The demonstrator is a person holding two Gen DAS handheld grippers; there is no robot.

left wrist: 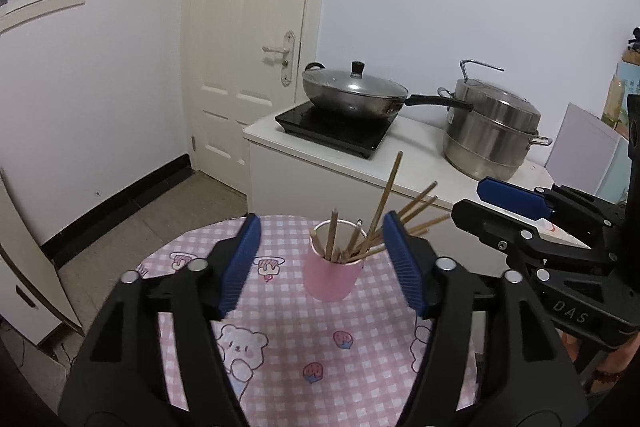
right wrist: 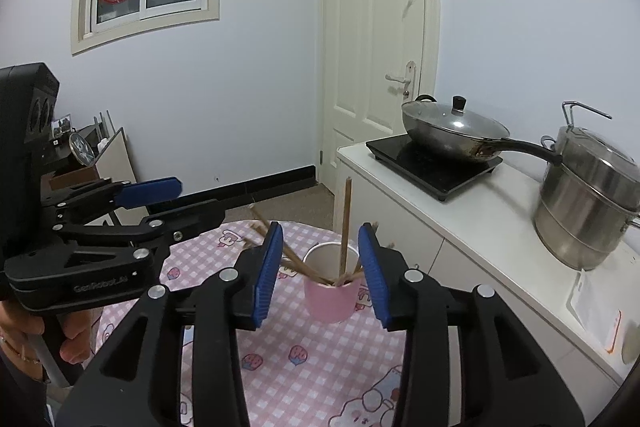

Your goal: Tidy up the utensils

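A pink cup stands upright on the pink checked tablecloth. Several wooden chopsticks stick out of it, fanned in different directions. My left gripper is open, its blue pads wide apart on this side of the cup with nothing between them. From the right wrist view it shows at the left, held side-on. My right gripper is open too, short of the cup, and holds nothing. It enters the left wrist view from the right.
Behind the table runs a white counter with a lidded wok on a black cooktop and a steel steamer pot. A closed door stands beyond. A hand grips the left handle.
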